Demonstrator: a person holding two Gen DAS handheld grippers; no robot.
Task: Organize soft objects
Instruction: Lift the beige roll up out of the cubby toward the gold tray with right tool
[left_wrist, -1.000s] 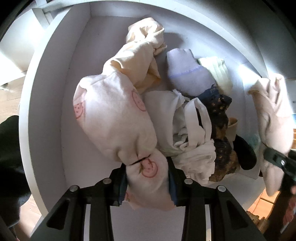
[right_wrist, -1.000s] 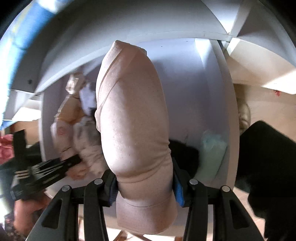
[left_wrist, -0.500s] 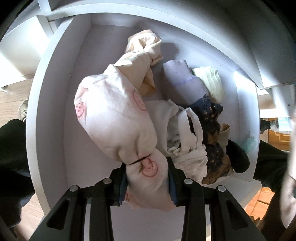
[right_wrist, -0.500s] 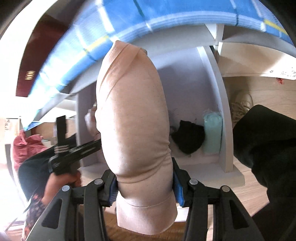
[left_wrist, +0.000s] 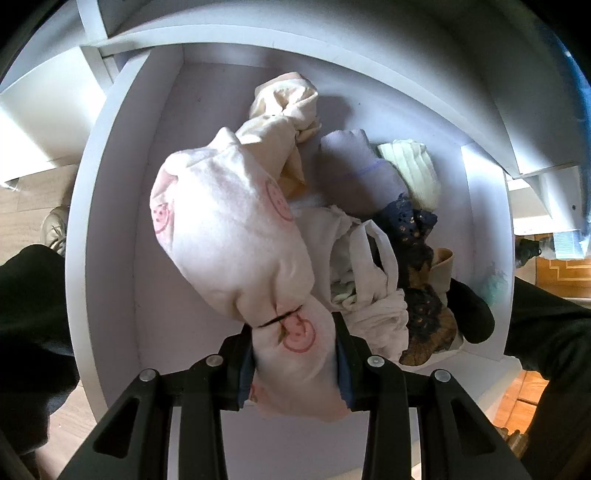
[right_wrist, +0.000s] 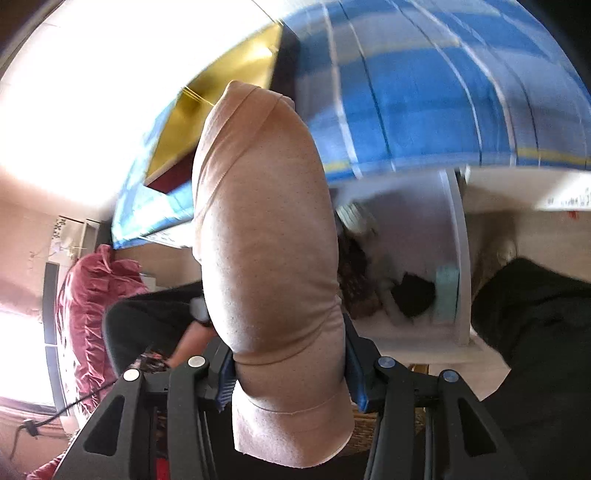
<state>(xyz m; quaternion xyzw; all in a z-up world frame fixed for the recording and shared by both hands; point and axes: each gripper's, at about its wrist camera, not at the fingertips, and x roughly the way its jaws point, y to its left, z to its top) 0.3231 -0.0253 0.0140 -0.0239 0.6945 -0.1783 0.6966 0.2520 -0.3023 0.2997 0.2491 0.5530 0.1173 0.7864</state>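
Both tongs (left_wrist: 295, 363) (right_wrist: 290, 363) have lifted their bundles above the drawer (left_wrist: 110, 221)

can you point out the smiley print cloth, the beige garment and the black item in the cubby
smiley print cloth (left_wrist: 236, 236), left wrist view, its bulging middle
beige garment (right_wrist: 266, 236), right wrist view, its broad front
black item (right_wrist: 413, 295), right wrist view, its centre

A pale pink cloth (left_wrist: 236, 236) is showing pink smiley faces; the drawer (left_wrist: 110, 229) is looking white; a plain beige garment (right_wrist: 269, 251) is fronting a blue plaid sheet (right_wrist: 424, 92) upper right.
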